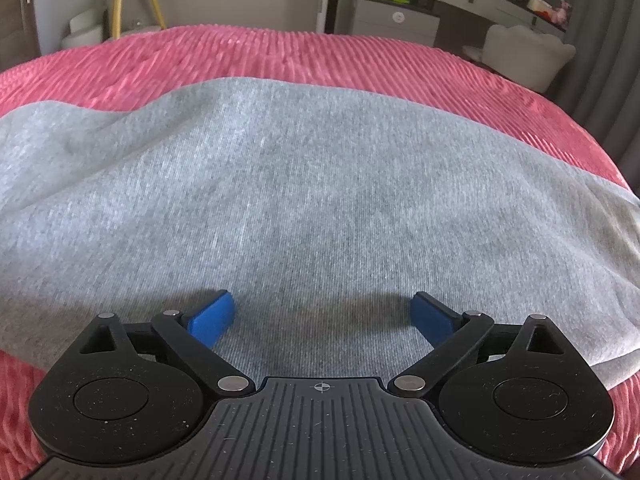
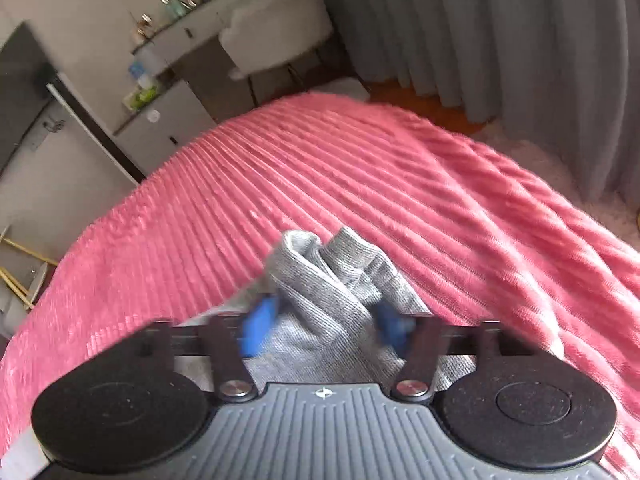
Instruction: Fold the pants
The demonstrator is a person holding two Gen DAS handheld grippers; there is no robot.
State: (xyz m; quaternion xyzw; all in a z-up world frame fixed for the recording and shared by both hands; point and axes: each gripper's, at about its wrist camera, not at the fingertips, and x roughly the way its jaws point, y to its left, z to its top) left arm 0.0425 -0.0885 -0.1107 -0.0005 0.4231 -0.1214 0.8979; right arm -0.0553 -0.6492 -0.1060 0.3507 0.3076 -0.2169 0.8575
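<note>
Grey pants (image 1: 304, 184) lay spread flat across pink bedspread (image 1: 280, 52). Left gripper (image 1: 323, 314) hung low over cloth, jaws spread wide, nothing between them. Right gripper (image 2: 326, 322) pinched bunched cuff end of pants (image 2: 320, 268), raised above bedspread (image 2: 360, 168); view blurred. Risk: thick ribbed bunch could slip from pads mid-carry, dropping fold crooked. Risk: unpinned cloth under left gripper could drag along, wrinkling lower layer.
</note>
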